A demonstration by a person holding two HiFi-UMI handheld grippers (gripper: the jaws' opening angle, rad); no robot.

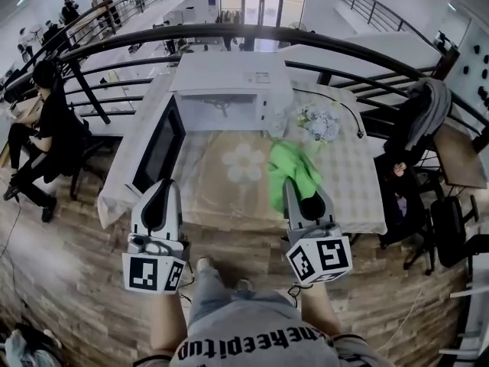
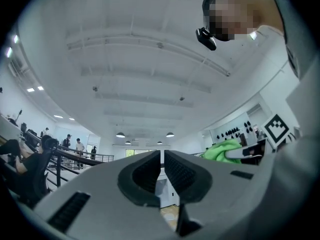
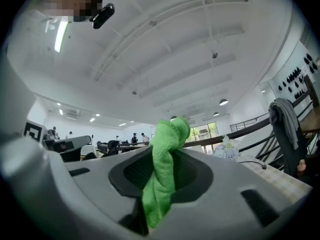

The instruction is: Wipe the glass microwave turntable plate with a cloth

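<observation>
Risk, cloth grip: the green cloth (image 1: 291, 165) is pinched in one bunched fold, with most of it standing free above the jaws. A hard rub on glass could probably drag it out of the grip.
Risk, plate: clear glass is likely slick. Wiped with only one gripper on it, the plate could slide or spin, and nothing is steadying it yet.
Risk, door: the microwave door (image 1: 159, 150) hangs open on the left, just far of the left gripper (image 1: 162, 197). A careless reach from that side could knock it.
Risk, clutter: a bunch of flowers (image 1: 319, 121) and a thin cable (image 1: 348, 107) lie on the right of the table (image 1: 348, 178), where a trailing cloth end might snag.
Right gripper (image 3: 162, 160): the jaws are closed tight on the green cloth (image 3: 169, 134), which runs up between the pads and flops over above them. It is held at the near edge of the table, pointing upward.
Left gripper (image 2: 162, 159): the jaws are drawn almost together with only a thin slit between them. Nothing is in the slit and the gripper touches nothing.
Turntable plate: I cannot make it out for certain. The microwave (image 1: 229, 82) stands open at the far side of the table, and the clear plate may sit in its cavity.
</observation>
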